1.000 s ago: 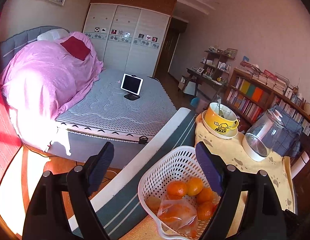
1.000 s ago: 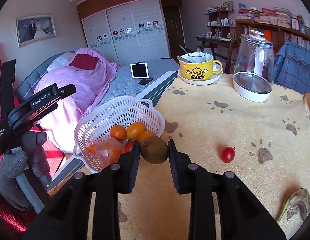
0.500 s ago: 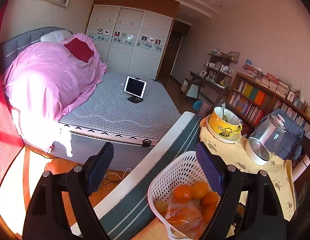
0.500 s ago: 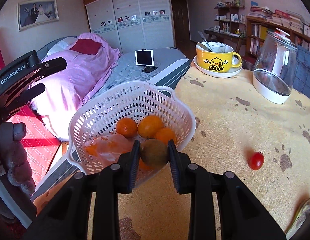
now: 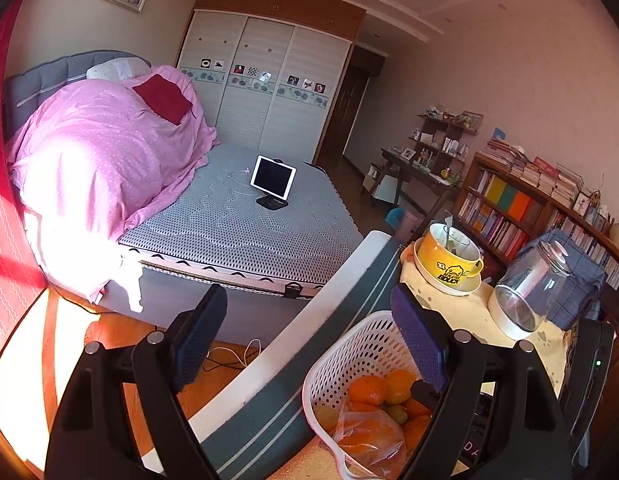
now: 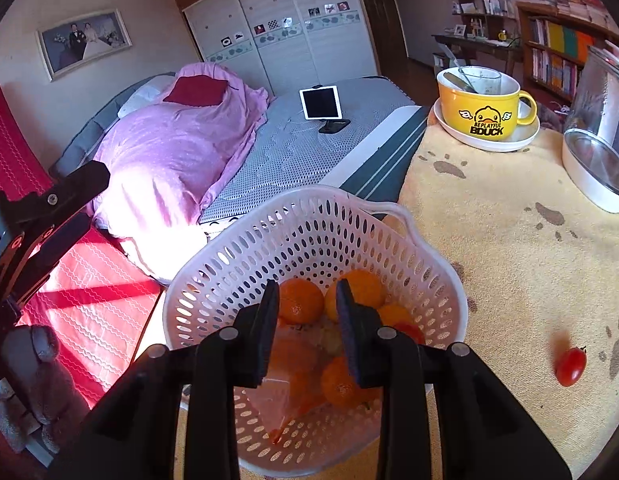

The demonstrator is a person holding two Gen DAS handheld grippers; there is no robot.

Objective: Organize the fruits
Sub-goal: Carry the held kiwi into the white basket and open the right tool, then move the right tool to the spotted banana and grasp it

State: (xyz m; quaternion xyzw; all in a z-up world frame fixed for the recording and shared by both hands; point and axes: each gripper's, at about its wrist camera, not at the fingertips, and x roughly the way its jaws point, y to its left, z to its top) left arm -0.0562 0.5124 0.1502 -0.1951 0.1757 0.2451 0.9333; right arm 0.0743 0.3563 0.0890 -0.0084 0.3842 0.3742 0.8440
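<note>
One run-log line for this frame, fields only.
right claw: open, empty, over basket | kiwi: not identifiable among oranges | left claw: open, idle | tomato: on cloth

Only readable txt: "BE PLAYFUL" over "B.DUCK" w/ duck logo, on side of yellow mug (image 6: 484, 107), far ahead & right of right claw (image 6: 307, 326). Same logo on mug in left view, "DUCK" just legible. Nothing else readable.

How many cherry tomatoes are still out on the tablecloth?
1: a cherry tomato lies on the yellow tablecloth, right of the white basket. Others may be hidden outside the frame.
</note>
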